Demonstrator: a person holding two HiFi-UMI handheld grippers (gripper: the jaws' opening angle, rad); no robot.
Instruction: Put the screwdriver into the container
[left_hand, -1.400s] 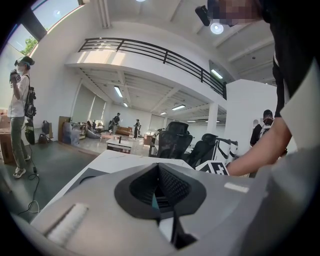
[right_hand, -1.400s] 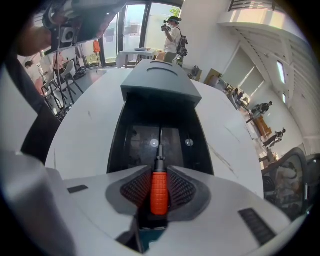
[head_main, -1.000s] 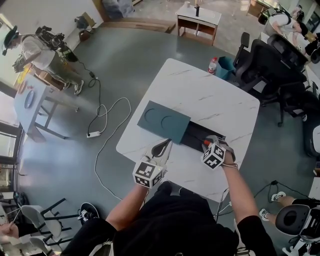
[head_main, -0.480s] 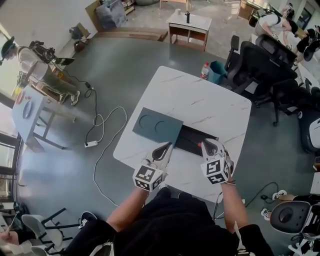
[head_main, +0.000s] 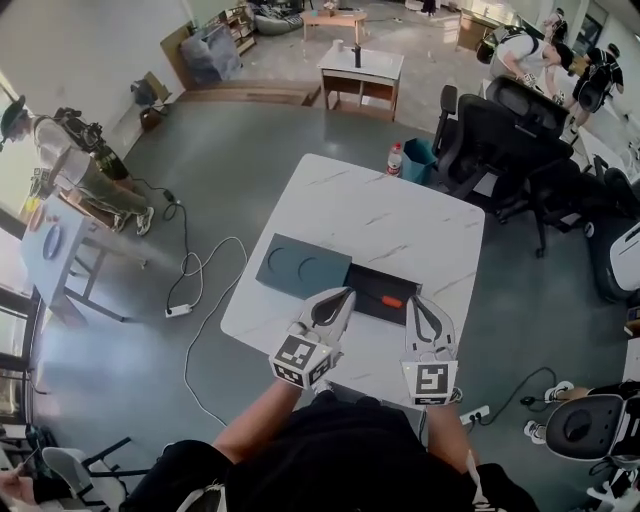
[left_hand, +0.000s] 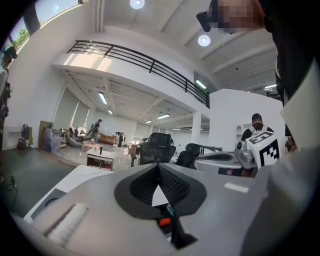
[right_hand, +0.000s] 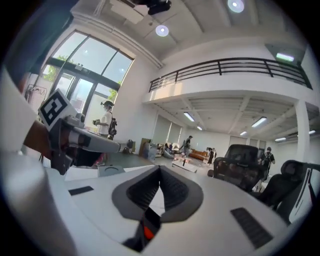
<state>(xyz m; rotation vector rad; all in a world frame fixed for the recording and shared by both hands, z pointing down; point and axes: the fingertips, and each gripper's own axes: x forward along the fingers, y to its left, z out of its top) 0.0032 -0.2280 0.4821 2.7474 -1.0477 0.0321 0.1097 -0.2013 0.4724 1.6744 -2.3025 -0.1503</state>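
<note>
The screwdriver (head_main: 389, 301), with an orange handle, lies inside the dark open container (head_main: 372, 283) on the white marble table (head_main: 400, 220). The container's teal lid (head_main: 302, 267) rests beside it on the left. My left gripper (head_main: 345, 294) is shut at the container's near left edge, empty. My right gripper (head_main: 419, 302) is shut and empty at the near right edge, apart from the screwdriver. In the left gripper view the left gripper (left_hand: 159, 168) has its jaws together, with an orange spot of the screwdriver (left_hand: 163, 221) below them. In the right gripper view the right gripper (right_hand: 160, 170) is likewise shut above the screwdriver (right_hand: 148, 231).
Black office chairs (head_main: 510, 130) stand past the table's far right corner, with a teal bin (head_main: 420, 160) and a water bottle (head_main: 396, 158) on the floor. A white cable and power strip (head_main: 180, 310) lie on the floor at left. People stand far left and back right.
My right gripper has let go of the screwdriver, shut its jaws and drawn back toward me. The screwdriver now lies in the container. The left gripper has barely moved.
</note>
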